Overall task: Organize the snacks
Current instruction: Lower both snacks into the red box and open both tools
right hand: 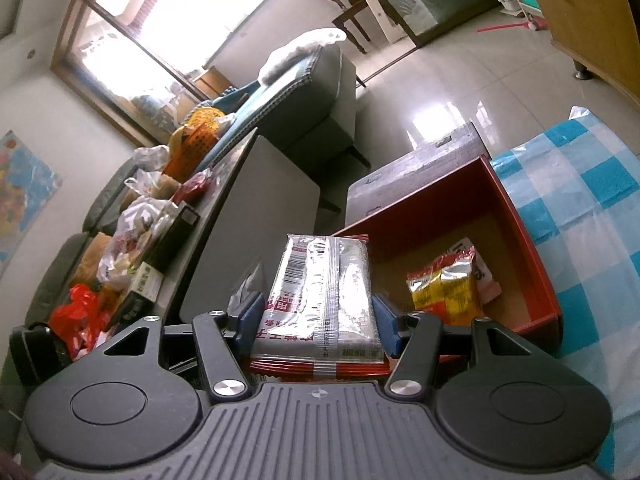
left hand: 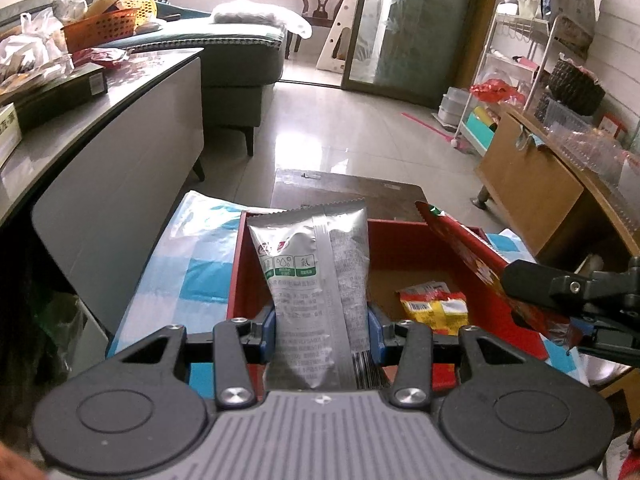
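My left gripper (left hand: 322,326) is shut on a silver snack packet (left hand: 314,276), held upright over the near left side of a red box (left hand: 304,228). A yellow and red snack packet (left hand: 434,306) lies on the box's brown floor. My right gripper (right hand: 318,320) is shut on a red snack packet with a silver back (right hand: 320,300), held over the box's near edge (right hand: 540,276). In the left wrist view, that red packet (left hand: 464,248) and the right gripper (left hand: 532,298) come in from the right above the box. The yellow packet also shows in the right wrist view (right hand: 444,284).
The box stands on a blue and white checked cloth (right hand: 580,208) over a dark wooden table (left hand: 344,192). A grey counter (left hand: 80,120) with bags and an orange basket (left hand: 100,28) is at the left. A wooden cabinet (left hand: 540,188) is at the right.
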